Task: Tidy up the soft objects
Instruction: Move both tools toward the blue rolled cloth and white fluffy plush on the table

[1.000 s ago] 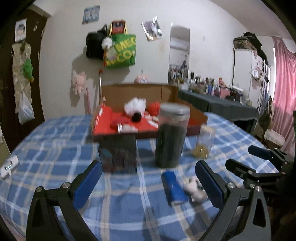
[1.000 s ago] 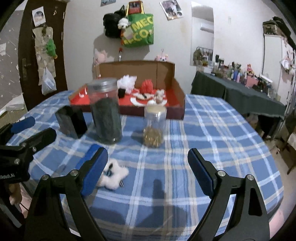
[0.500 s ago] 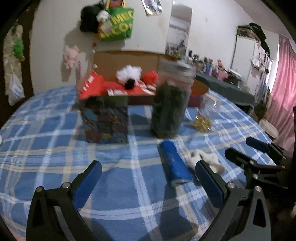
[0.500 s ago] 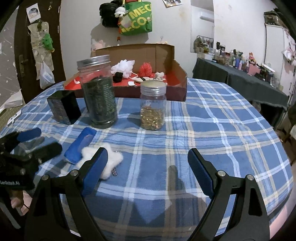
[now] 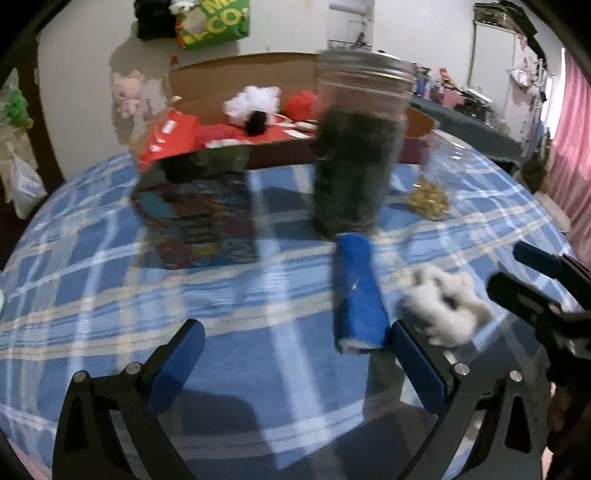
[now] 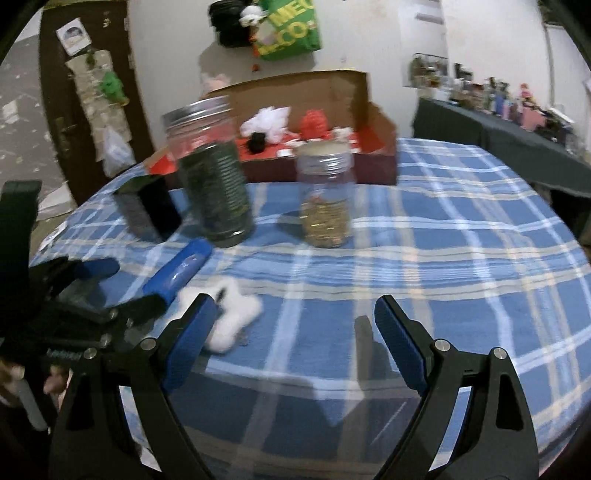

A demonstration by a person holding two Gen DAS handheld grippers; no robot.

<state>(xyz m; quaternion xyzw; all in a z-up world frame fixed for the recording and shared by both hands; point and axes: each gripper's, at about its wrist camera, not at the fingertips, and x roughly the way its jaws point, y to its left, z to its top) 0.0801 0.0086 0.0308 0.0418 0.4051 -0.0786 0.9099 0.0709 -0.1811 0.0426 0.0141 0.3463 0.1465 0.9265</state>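
Note:
A rolled blue cloth [image 5: 357, 295] lies on the checked tablecloth, just ahead of my left gripper's right finger; it also shows in the right wrist view [image 6: 179, 270]. A white fluffy toy [image 5: 445, 306] lies right of it, and in the right wrist view [image 6: 232, 314] sits beside my right gripper's left finger. My left gripper [image 5: 295, 354] is open and empty above the table. My right gripper [image 6: 295, 332] is open and empty. A cardboard box [image 5: 243, 74] with red lining at the back holds white, black and red soft items.
A tall dark-filled jar [image 5: 360, 147], a small jar of golden bits [image 6: 327, 199] and a dark patterned box [image 5: 199, 214] stand between the grippers and the cardboard box. The round table's edge [image 6: 554, 369] curves near on the right. Bags hang on the wall [image 5: 214, 22].
Both grippers have moved forward and lower toward the table; the blue cloth and white toy now sit closer, at the fingertips. Both stay open.

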